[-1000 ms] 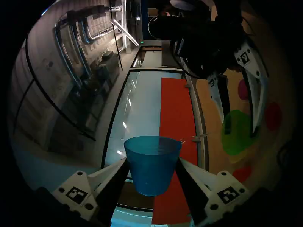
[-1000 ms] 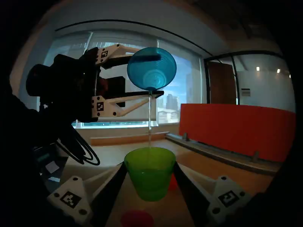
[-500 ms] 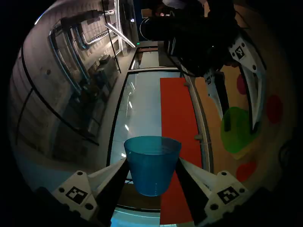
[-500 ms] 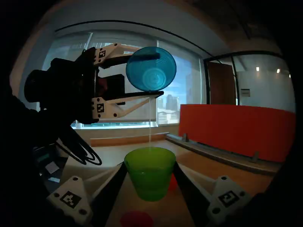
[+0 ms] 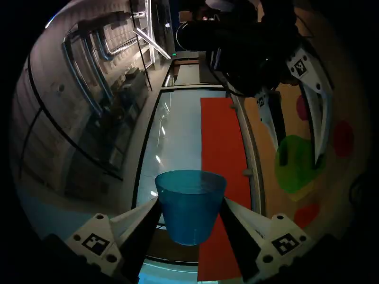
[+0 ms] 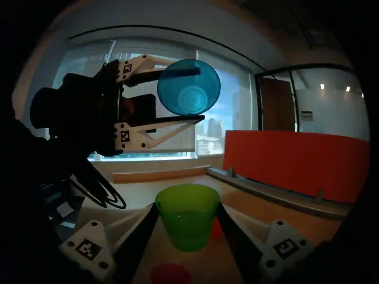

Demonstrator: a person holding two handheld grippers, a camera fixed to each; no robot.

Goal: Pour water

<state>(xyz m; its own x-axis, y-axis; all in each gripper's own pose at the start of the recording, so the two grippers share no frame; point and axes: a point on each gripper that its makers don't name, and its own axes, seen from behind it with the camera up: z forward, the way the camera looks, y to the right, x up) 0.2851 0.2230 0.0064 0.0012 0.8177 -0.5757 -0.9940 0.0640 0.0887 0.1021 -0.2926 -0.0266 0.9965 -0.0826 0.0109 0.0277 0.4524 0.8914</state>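
We see left gripper (image 5: 189,202) jaws pinching the blue cup (image 5: 190,218), tipped on its side above the green cup (image 6: 187,222). Right gripper (image 6: 187,207) jaws pinch the green cup upright, over the wooden counter (image 6: 265,208).

The left gripper (image 5: 189,202) is turned sideways, closed on the blue cup (image 5: 190,222); the right gripper (image 6: 187,208) is held level, closed on the green cup (image 6: 187,229).
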